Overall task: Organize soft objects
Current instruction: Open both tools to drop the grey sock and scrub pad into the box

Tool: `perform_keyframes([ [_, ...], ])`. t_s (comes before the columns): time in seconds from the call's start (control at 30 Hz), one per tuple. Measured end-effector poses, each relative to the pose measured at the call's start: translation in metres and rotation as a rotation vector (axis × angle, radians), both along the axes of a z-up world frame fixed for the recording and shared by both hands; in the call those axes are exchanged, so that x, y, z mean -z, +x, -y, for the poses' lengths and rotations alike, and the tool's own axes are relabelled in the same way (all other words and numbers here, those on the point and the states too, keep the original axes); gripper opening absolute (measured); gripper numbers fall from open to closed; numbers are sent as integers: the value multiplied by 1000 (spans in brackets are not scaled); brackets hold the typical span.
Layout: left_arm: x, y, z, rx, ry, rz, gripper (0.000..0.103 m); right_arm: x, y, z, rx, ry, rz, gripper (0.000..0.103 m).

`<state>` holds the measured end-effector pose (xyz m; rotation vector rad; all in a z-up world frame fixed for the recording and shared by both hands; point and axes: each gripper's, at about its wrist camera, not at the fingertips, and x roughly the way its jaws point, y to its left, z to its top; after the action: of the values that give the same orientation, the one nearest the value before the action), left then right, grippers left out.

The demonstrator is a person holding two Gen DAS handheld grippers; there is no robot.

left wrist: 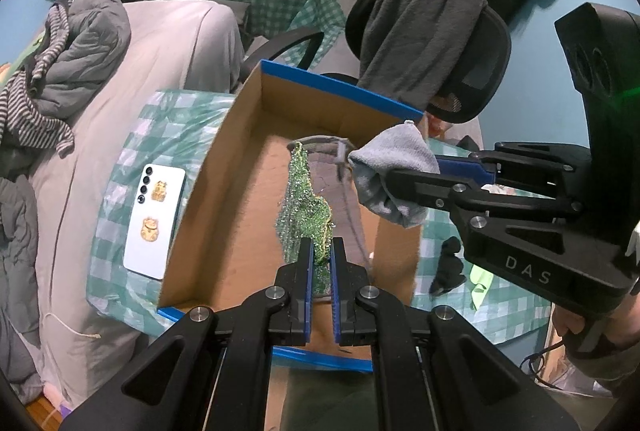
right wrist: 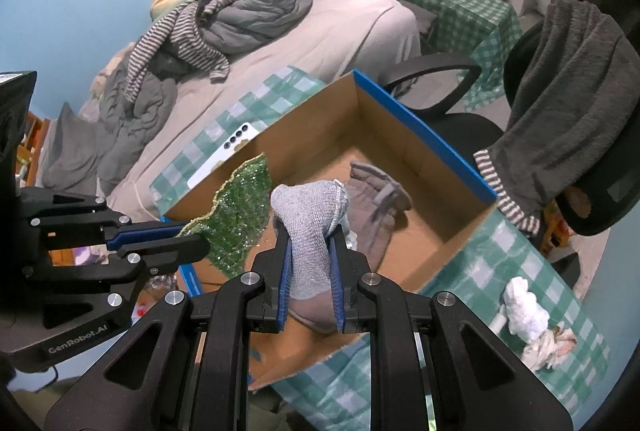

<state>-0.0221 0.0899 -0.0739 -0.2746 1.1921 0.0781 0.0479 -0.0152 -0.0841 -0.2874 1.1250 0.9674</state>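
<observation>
Left wrist view shows the left gripper [left wrist: 321, 251] with its fingers nearly closed, pinching a green glittery scrubbing cloth [left wrist: 304, 203] that stands up above the open cardboard box [left wrist: 224, 167]. To its right the right gripper [left wrist: 416, 171] holds a light grey sock [left wrist: 390, 171] over the box's right wall. A dark grey cloth [right wrist: 376, 199] lies on the box floor, seen best from the right wrist. The box rests on a counter covered with a green checked cloth [left wrist: 116, 231], and a white phone [left wrist: 156, 219] lies face down just beside the box's left wall. Right wrist view shows the sock clamped between nearly closed fingers, with a crumpled white cloth [right wrist: 524, 315] lying on the counter to the right, apart from the box. A grey towel [left wrist: 416, 27] hangs over the office chair [left wrist: 490, 71] behind the box.
</observation>
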Motion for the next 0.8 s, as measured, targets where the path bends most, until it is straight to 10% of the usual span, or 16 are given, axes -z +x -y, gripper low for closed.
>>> perform_keyframes([
  [0.4,23,9,-12,18,29,-58,8,23,5,-20,13,-42,-62,19],
  [0.6,26,12,-9,30,66,-71,45,28,8,-14,49,-63,-73,46],
  [0.8,24,15,-5,32,80,-81,49,22,11,0,90,-65,-53,58],
])
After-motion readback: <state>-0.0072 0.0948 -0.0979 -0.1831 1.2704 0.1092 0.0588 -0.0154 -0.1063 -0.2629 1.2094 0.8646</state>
